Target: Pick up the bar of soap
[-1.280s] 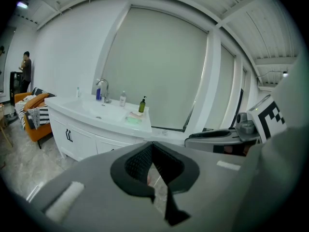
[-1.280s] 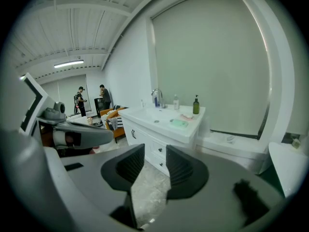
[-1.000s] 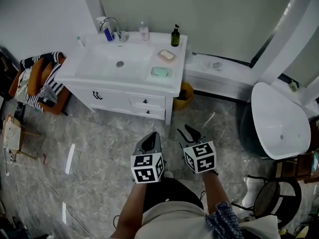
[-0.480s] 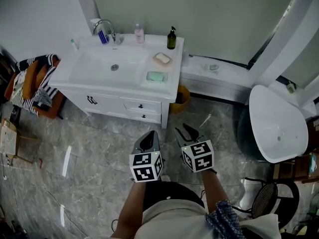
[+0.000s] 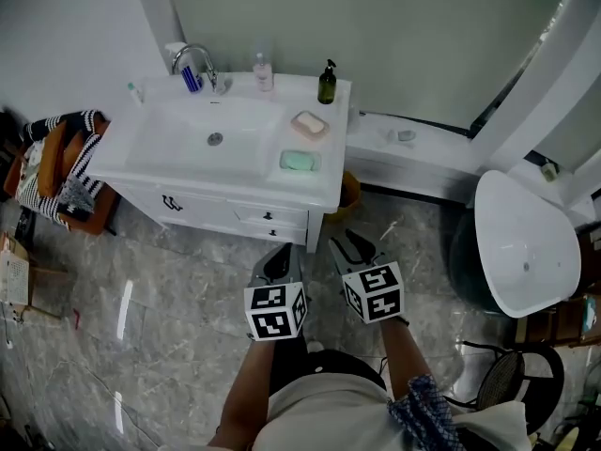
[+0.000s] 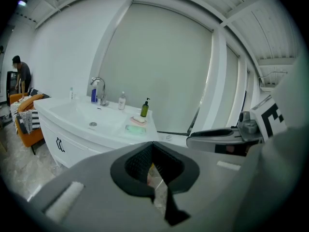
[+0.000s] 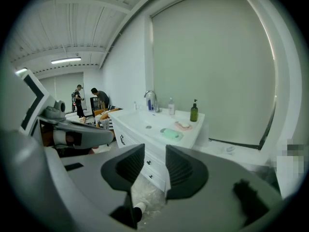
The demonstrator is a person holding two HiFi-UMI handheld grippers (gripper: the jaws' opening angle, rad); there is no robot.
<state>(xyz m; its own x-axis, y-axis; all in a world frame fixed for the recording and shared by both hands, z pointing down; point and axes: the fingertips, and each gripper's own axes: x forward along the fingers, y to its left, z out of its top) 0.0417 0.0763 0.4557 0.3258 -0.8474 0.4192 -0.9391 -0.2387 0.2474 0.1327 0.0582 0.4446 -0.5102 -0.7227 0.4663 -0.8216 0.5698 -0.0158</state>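
Observation:
A pale bar of soap lies on a pink dish on the right side of the white vanity top, with a green soap dish just in front of it. In the right gripper view the soap is far ahead, beyond the jaws. Both grippers hang over the floor in front of the vanity, well short of the soap. My left gripper has its tips together and holds nothing. My right gripper is open, with only floor showing through the gap.
A faucet, a clear pump bottle and a dark green bottle stand along the vanity's back. An orange chair with striped cloths is at the left, a yellow bin is beside the cabinet, and a white tub is at the right. People stand far off.
The vanity has drawn nearer and lower in the head view as the person and both grippers moved toward it. Neither gripper's jaws have changed.

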